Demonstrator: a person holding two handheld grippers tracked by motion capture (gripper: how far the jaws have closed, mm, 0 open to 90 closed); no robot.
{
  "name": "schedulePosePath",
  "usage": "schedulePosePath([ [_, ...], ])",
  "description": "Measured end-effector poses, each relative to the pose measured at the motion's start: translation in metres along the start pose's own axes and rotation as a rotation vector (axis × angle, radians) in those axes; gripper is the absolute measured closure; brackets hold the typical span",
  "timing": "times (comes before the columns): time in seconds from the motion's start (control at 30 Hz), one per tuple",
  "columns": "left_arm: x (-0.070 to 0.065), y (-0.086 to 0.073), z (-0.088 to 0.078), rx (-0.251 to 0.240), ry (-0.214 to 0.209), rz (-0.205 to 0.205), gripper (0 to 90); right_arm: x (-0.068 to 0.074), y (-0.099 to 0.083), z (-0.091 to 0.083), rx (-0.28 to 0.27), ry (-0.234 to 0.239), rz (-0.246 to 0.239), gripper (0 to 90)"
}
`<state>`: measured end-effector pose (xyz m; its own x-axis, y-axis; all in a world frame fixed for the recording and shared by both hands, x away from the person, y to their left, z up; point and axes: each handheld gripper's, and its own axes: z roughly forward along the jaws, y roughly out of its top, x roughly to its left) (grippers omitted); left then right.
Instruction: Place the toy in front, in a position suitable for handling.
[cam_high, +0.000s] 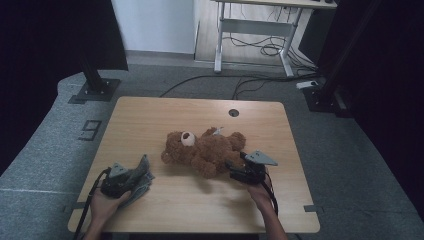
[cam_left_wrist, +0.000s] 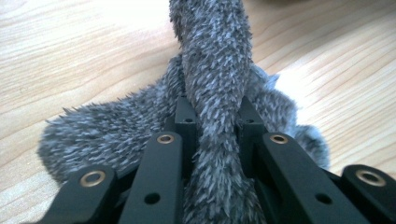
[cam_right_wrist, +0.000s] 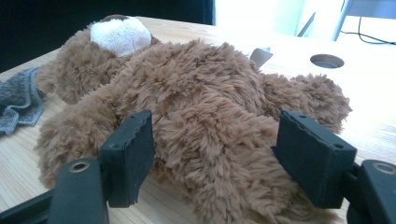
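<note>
The high view showed the whole light wooden table (cam_high: 165, 210) with the fluffy brown plush teddy bear (cam_high: 207, 150) lying on its back near the middle, its cream muzzle turned up. Left of the bear, near the front edge, a crumpled grey fuzzy cloth (cam_high: 141, 177) lay under the left gripper (cam_high: 134, 179). The right gripper (cam_high: 231, 169) sat just right of the bear's lower body, pointing at it.

The left gripper view gave what the high view could not: a fold of the grey cloth (cam_left_wrist: 215, 93) rose straight between the 2 black jaws, which were pressed in on it from both sides, pinching it, while the rest of the cloth spread over the wood around them.

The right gripper view (cam_right_wrist: 212, 158) showed the bear (cam_right_wrist: 201, 102) close up, one furry leg lying between the 2 spread jaws. The left pad sat against the fur; whether the right pad touched it I could not tell, so a firm grip could not be confirmed. This view also caught a pale tag (cam_right_wrist: 259, 56) on the bear's far side, a round hole (cam_right_wrist: 326, 60) in the tabletop beyond the bear, and the grey cloth (cam_right_wrist: 18, 105) at the left edge, beside the bear's head.

No containers stood on the table.
</note>
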<state>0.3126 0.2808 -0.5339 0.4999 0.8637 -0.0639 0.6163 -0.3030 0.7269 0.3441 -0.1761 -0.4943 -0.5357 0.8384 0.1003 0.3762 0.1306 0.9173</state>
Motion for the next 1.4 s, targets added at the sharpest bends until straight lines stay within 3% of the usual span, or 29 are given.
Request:
schedulePosePath([
  [0.03,0.000,0.000,0.000,0.000,0.000,0.000,76.8,0.000,0.000,0.000,-0.001,-0.001,0.003,28.1],
  [0.07,0.001,0.002,-0.007,-0.046,-0.027,-0.026,76.9,-0.001,0.000,0.000,-0.001,-0.004,0.002,28.1],
  [0.2,0.000,0.007,-0.019,-0.117,-0.070,-0.044,76.9,-0.002,0.000,-0.001,-0.002,-0.007,0.004,28.1],
  [0.3,-0.007,0.016,-0.031,-0.187,-0.099,-0.032,76.9,-0.005,-0.001,-0.003,-0.003,-0.015,0.009,28.1],
  [0.5,-0.015,0.027,-0.042,-0.245,-0.140,-0.023,76.7,-0.007,-0.001,-0.006,-0.004,-0.013,0.017,27.9],
  [0.83,-0.023,0.040,-0.041,-0.273,-0.174,-0.025,76.6,-0.012,-0.007,-0.015,-0.003,-0.015,0.021,27.5],
  [1.1,-0.047,0.065,-0.032,-0.295,-0.225,0.044,76.5,-0.019,-0.013,-0.019,0.007,-0.037,0.043,26.6],
  [1.4,-0.059,0.074,-0.026,-0.292,-0.248,0.062,76.4,-0.023,-0.017,-0.016,0.033,-0.037,0.048,26.5],
])
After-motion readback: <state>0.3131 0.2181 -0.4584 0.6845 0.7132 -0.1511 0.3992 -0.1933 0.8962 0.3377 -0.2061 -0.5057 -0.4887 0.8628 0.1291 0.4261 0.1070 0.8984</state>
